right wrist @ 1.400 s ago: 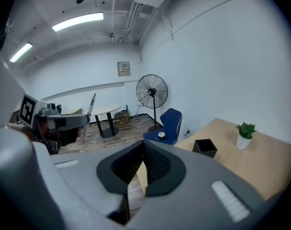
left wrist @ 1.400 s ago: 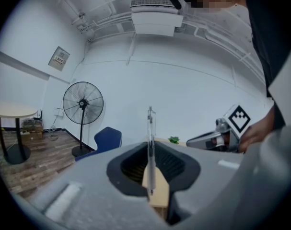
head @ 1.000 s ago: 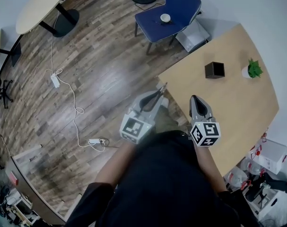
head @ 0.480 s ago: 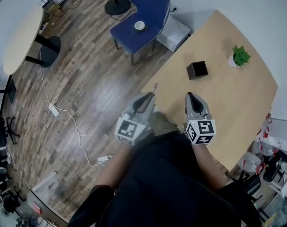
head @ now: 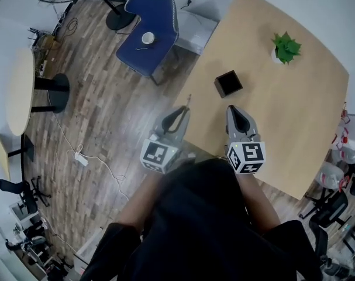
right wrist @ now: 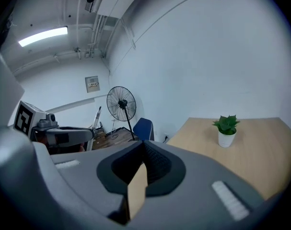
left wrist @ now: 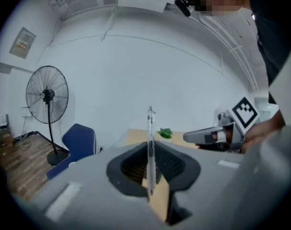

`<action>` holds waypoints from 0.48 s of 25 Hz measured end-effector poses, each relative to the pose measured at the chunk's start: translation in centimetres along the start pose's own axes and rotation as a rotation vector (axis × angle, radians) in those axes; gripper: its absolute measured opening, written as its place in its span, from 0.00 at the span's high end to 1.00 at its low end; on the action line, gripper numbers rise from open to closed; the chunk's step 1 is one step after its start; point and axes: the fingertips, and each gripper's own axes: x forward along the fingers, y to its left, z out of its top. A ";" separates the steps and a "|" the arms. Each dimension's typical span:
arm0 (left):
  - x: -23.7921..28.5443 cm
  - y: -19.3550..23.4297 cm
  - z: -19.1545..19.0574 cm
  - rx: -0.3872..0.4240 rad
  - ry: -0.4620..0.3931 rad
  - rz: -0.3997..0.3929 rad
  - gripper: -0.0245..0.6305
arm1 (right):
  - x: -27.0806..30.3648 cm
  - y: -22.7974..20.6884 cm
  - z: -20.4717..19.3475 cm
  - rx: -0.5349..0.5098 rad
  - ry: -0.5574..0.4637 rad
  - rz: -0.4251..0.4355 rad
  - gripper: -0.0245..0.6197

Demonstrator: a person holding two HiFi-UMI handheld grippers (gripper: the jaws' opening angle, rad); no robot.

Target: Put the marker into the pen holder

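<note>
A thin, pale marker (left wrist: 150,143) stands upright between the jaws of my left gripper (left wrist: 150,174), which is shut on its lower part. In the head view the marker's tip (head: 188,100) pokes out beyond the left gripper (head: 178,115) at the near-left edge of the wooden table (head: 294,116). The black square pen holder (head: 228,84) stands open-topped on the table, ahead of both grippers. My right gripper (head: 234,111) hovers over the table just short of the holder. Its jaws (right wrist: 138,176) are shut with nothing in them.
A small potted plant (head: 285,47) in a white pot sits on the table beyond the holder. A blue chair (head: 148,31) carrying a cup stands left of the table. A standing fan (right wrist: 120,102), a round table (head: 22,89) and floor cables (head: 83,157) lie further left.
The person has stepped closer to the table. The pen holder and plant now sit nearer the grippers in the head view. The left gripper still holds the marker.
</note>
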 end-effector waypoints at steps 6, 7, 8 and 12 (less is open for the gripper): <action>6.8 -0.9 1.6 0.032 -0.010 -0.072 0.89 | 0.4 -3.9 -0.6 0.021 0.007 -0.039 0.96; 7.9 -1.4 1.7 0.036 -0.011 -0.092 0.89 | 0.2 -4.4 -0.8 0.028 0.009 -0.052 0.96; 9.0 -1.8 1.8 0.037 -0.013 -0.113 0.89 | 0.0 -5.0 -0.9 0.037 0.011 -0.065 0.96; 13.0 -2.7 1.9 0.040 -0.030 -0.176 0.89 | -0.8 -6.6 -1.3 0.065 0.021 -0.114 0.96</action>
